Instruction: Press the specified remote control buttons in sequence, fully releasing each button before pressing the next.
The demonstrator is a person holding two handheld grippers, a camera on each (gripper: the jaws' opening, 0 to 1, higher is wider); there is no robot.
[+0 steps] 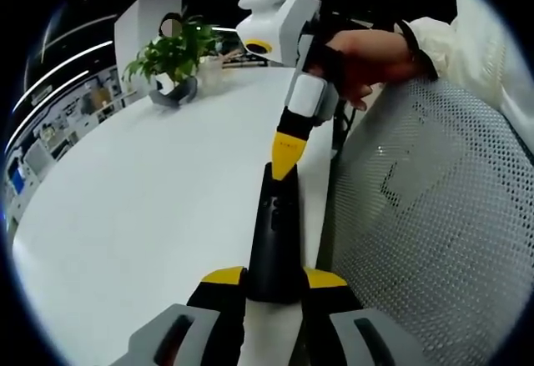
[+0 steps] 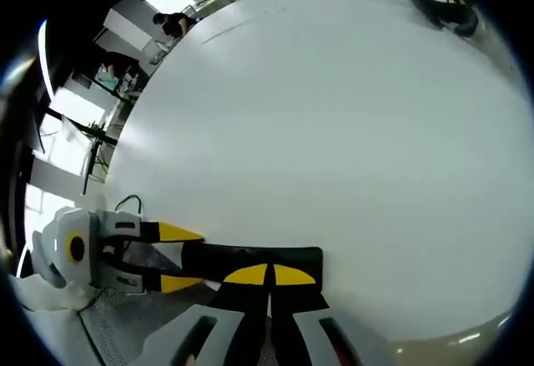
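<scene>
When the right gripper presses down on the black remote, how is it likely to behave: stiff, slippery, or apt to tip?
The remote is a slim rigid-looking bar, so it should not flex. The left gripper clamps its near end, so it probably won't slide on the smooth white table. The right gripper bears on the far end, so that end might pivot slightly.

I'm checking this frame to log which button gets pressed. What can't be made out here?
- Left gripper view: the buttons on the remote are dark-on-dark, too small to tell apart; its near end sits between the left gripper jaws.
- Left gripper view: the right gripper tip covers the spot it touches, so contact can't be judged.
- Right gripper view: the right gripper covers the middle of the remote.
</scene>
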